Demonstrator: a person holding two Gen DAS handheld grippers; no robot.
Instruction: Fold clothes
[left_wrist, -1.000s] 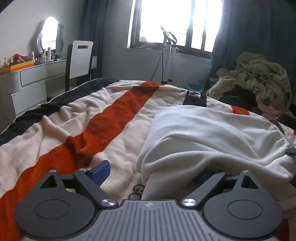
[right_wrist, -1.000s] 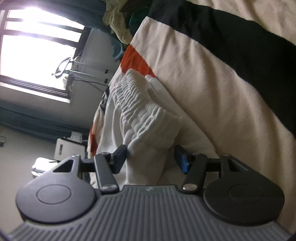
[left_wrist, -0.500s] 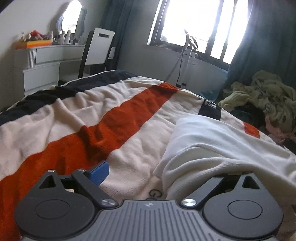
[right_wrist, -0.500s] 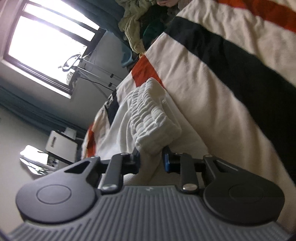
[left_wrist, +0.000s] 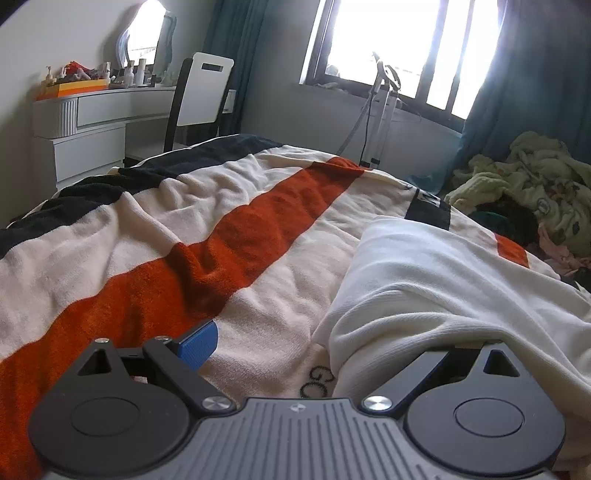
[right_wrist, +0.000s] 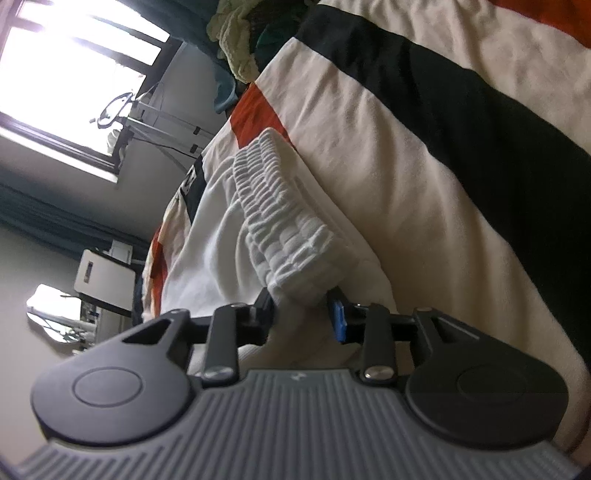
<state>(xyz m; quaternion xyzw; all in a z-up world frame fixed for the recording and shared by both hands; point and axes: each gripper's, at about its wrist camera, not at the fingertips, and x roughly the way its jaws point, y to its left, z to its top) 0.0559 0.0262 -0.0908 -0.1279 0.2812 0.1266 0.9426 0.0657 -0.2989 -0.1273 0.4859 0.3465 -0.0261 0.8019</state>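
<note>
Right gripper (right_wrist: 301, 312) jaws clamped on white garment's (right_wrist: 291, 229) ribbed waistband

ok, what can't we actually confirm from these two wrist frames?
- Left wrist: the left gripper has its right finger buried under the white garment, so any grip is unconfirmed; only the blue pad shows.
- Right wrist: the right gripper pinches the elastic waistband; the garment's far end is hidden by its own folds.
- Left wrist: clutter on the dressing table is too small to identify.
</note>
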